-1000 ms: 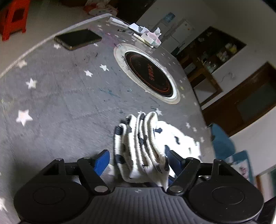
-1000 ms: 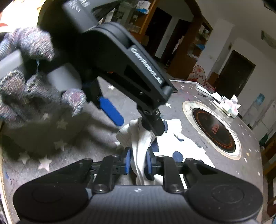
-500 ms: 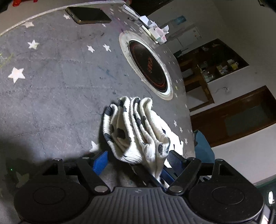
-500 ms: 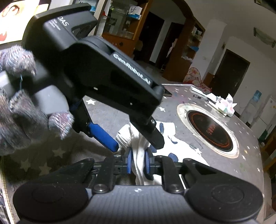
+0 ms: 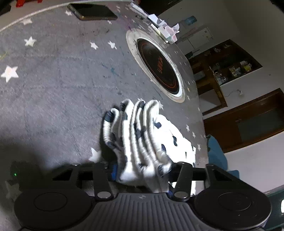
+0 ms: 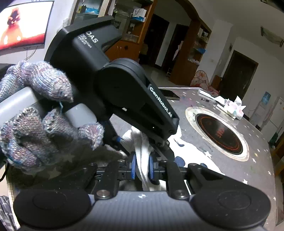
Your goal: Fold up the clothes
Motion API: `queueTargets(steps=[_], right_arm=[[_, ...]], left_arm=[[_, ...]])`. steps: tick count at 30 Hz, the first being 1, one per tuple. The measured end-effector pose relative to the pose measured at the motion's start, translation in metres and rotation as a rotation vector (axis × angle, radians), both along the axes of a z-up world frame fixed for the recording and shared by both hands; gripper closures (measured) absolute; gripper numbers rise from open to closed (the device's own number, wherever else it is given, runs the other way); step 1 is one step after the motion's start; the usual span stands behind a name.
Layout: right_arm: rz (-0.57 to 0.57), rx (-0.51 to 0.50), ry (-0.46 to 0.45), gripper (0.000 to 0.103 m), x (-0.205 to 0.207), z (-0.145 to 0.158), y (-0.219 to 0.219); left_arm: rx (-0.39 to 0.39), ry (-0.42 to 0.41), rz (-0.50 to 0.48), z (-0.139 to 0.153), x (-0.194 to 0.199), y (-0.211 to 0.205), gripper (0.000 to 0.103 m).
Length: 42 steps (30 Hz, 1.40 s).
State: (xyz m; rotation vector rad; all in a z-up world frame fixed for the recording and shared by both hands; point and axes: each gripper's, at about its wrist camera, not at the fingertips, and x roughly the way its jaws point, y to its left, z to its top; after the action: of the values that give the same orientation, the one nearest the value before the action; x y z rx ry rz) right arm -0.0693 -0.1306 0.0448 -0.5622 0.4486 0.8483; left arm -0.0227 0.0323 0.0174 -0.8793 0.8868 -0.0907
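Observation:
A white garment with dark blue spots (image 5: 142, 135) lies bunched in thick folds on the grey star-patterned table (image 5: 53, 85). My left gripper (image 5: 142, 173) has its blue pads pressed against the bunched waistband from both sides. My right gripper (image 6: 141, 168) is shut on a fold of the same garment (image 6: 142, 142), right beside the left gripper's body (image 6: 124, 92), which a gloved hand (image 6: 35, 113) holds. The rest of the cloth spreads flat toward the table's middle (image 6: 191, 151).
A round black induction hob (image 5: 158, 65) is set into the table; it also shows in the right wrist view (image 6: 220, 131). A phone (image 5: 92, 13) and crumpled papers (image 5: 165, 28) lie at the far edge. Cabinets and doorways stand beyond.
My left gripper's fingers have closed in from wide open onto the bunched cloth and pushed further over it. My right gripper has stayed shut on its fold.

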Motion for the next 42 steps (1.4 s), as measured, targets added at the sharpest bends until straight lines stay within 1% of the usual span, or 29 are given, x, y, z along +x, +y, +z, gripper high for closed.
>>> queueTargets(steps=[2, 5, 9, 13, 16, 19, 20, 21, 23, 24, 28, 29, 32, 34, 35, 38, 42], right_arm=[[0.003, -0.002, 0.003, 0.089, -0.001, -0.002, 0.000], [0.003, -0.001, 0.009, 0.088, -0.002, -0.003, -0.002], [-0.001, 0.017, 0.034, 0.086, -0.002, 0.001, -0.011], [-0.039, 0.038, 0.052, 0.085, -0.005, 0.007, -0.030], [-0.100, 0.049, 0.065, 0.082, -0.001, 0.008, -0.048], [-0.202, 0.066, 0.095, 0.080, 0.016, 0.004, -0.070], [-0.233, 0.077, 0.111, 0.080, 0.023, 0.003, -0.077], [-0.257, 0.105, 0.146, 0.080, 0.030, 0.003, -0.086], [-0.294, 0.186, 0.243, 0.080, 0.043, 0.005, -0.103], [-0.305, 0.215, 0.276, 0.080, 0.047, 0.008, -0.109], [-0.340, 0.280, 0.346, 0.079, 0.055, 0.010, -0.128], [-0.354, 0.272, 0.345, 0.079, 0.056, 0.009, -0.130], [-0.376, 0.188, 0.306, 0.079, 0.057, -0.001, -0.128], [-0.404, 0.139, 0.299, 0.079, 0.060, -0.008, -0.129], [-0.417, 0.131, 0.296, 0.079, 0.061, -0.009, -0.132], [-0.478, 0.155, 0.281, 0.079, 0.074, -0.007, -0.143], [-0.562, 0.184, 0.283, 0.076, 0.102, -0.010, -0.156]], left_arm=[[0.014, -0.003, 0.005, 0.000, 0.000, -0.001, 0.064], [0.023, -0.007, 0.004, -0.003, 0.001, 0.000, 0.070], [0.030, -0.007, 0.006, -0.007, 0.002, 0.002, 0.072], [0.027, -0.011, 0.003, -0.008, 0.002, 0.004, 0.072], [0.035, -0.013, 0.000, -0.007, 0.001, 0.003, 0.072], [0.044, -0.016, -0.003, -0.007, 0.001, 0.002, 0.072], [0.045, -0.016, -0.003, -0.006, 0.001, 0.002, 0.072], [0.046, -0.016, -0.003, -0.006, 0.001, 0.001, 0.072], [0.048, -0.015, -0.004, -0.006, 0.001, 0.001, 0.072], [0.047, -0.014, -0.003, -0.006, 0.001, 0.002, 0.072], [0.052, -0.013, -0.002, -0.005, 0.002, 0.001, 0.072], [0.055, -0.013, -0.002, -0.005, 0.002, 0.001, 0.072], [0.056, -0.013, -0.004, -0.005, 0.003, 0.002, 0.072], [0.056, -0.012, -0.006, -0.005, 0.003, 0.002, 0.072], [0.059, -0.012, -0.007, -0.005, 0.003, 0.002, 0.072], [0.065, -0.013, -0.009, -0.005, 0.004, 0.001, 0.072], [0.065, -0.013, -0.009, -0.004, 0.004, 0.002, 0.072]])
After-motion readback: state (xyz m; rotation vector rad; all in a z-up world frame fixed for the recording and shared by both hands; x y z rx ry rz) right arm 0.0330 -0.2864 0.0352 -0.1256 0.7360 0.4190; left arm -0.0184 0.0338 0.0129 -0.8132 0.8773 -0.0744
